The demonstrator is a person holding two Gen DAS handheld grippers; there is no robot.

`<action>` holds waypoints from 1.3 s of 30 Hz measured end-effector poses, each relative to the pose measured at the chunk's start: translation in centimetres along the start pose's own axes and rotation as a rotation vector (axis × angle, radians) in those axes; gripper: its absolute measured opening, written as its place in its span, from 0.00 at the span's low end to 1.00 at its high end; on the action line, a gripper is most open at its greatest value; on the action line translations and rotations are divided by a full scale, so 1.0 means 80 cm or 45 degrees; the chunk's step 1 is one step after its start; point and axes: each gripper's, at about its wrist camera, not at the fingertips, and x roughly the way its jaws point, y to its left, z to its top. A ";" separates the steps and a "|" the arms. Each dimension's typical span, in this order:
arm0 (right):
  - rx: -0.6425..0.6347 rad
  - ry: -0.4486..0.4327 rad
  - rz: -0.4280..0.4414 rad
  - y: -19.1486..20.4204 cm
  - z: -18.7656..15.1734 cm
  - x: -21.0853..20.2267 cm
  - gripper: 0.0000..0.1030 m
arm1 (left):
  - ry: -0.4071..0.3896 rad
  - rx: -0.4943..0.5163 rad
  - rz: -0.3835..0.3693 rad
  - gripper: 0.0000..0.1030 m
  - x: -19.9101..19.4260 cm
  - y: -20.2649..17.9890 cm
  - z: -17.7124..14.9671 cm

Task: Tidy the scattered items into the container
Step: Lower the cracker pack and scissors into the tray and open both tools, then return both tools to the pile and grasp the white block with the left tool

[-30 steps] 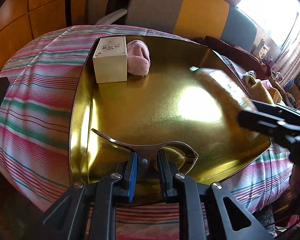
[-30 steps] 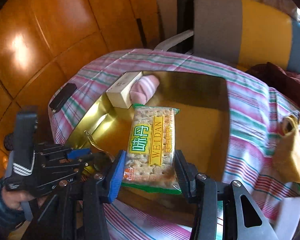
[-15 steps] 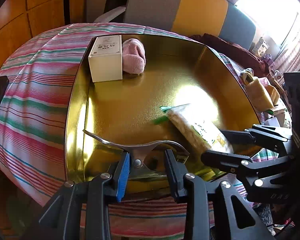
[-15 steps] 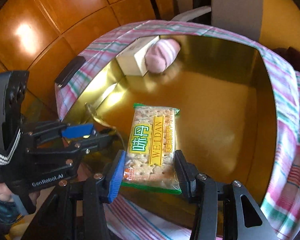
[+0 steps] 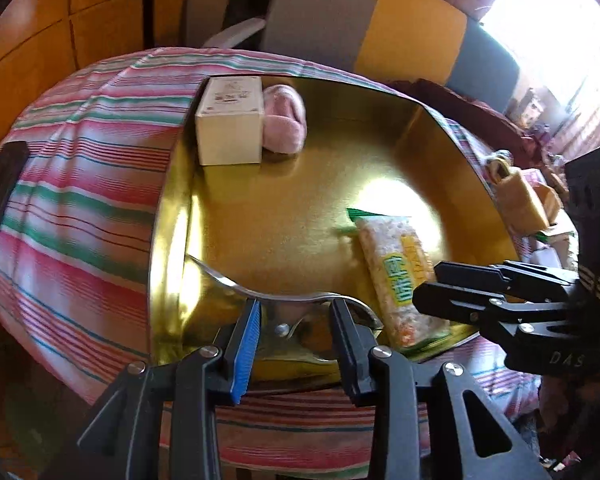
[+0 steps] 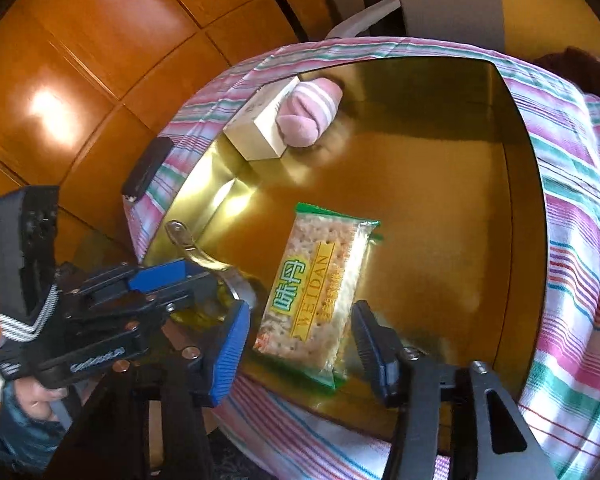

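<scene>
The left gripper has just been opening; its jaws stand apart with the shiny metal tool between them, at 7 o'clock in the gold tray. The right gripper is open too, its pads beside the cracker pack lying at 5 o'clock. Only the right view shows the person's hand. The white box and pink socks sit at 11 o'clock

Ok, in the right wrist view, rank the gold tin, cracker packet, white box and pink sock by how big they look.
1. Gold tin, by far.
2. Cracker packet, though it is nearest the camera.
3. White box and pink sock: they look about alike, lying side by side at the far end, so unranked.
</scene>
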 end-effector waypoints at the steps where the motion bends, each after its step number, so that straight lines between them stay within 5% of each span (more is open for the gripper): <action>1: -0.005 -0.004 -0.009 0.000 0.002 0.002 0.45 | 0.000 0.008 0.004 0.34 0.001 -0.001 0.000; 5: -0.081 0.034 -0.035 0.012 0.002 0.017 0.33 | -0.005 0.003 -0.010 0.34 0.000 -0.003 0.000; 18: -0.035 -0.031 0.010 0.008 -0.006 -0.007 0.33 | -0.066 -0.055 -0.048 0.35 -0.020 0.002 -0.003; 31: 0.022 -0.215 -0.157 -0.035 -0.055 -0.111 0.64 | -0.090 0.032 -0.132 0.35 -0.037 -0.040 0.001; 39: 0.285 -0.303 -0.338 -0.133 -0.115 -0.185 0.65 | -0.017 0.147 -0.321 0.35 -0.037 -0.115 0.010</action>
